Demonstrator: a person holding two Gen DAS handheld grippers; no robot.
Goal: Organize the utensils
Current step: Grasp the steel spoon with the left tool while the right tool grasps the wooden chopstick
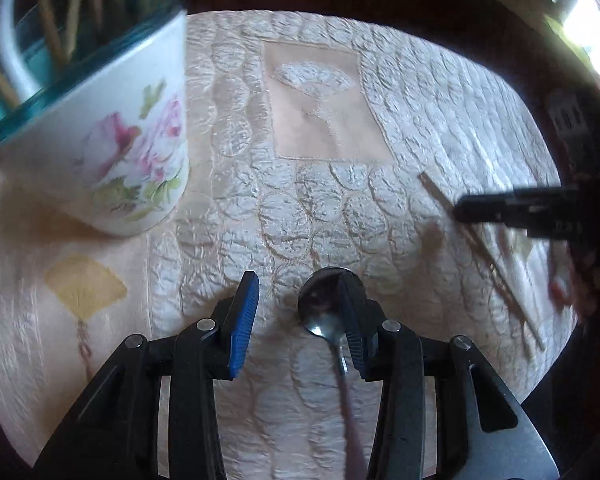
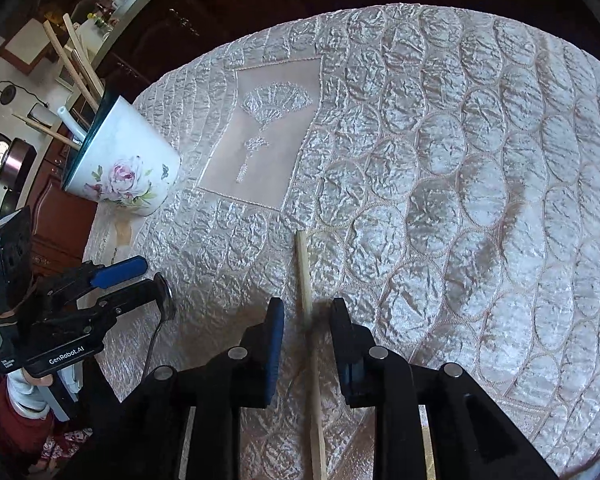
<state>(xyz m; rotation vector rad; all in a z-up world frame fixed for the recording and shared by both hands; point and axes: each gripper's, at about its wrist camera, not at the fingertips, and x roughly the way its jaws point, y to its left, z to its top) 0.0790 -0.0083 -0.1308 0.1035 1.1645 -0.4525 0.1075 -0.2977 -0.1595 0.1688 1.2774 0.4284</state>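
Both wrist views, with the floral mug (image 1: 132, 152) as landmark. I am holding the left gripper (image 1: 296, 320) with its jaws apart over the spoon (image 1: 324, 312), which is lying on the quilted desk (image 1: 440, 92) cloth a little way from the mug's base; the bowl is sitting against one blue pad, not clamped. I am keeping the right gripper (image 2: 306, 328) open astride a chopstick (image 2: 305, 280), farther from the mug, the stick lying loose between the pads. Chopsticks and a white spoon are already standing in the mug (count unclear). Risks, as I am judging them: the off-centre spoon is liable to skid aside on closing; the thin chopstick may roll on the puckered cloth; a wide swing could tip the crowded mug.
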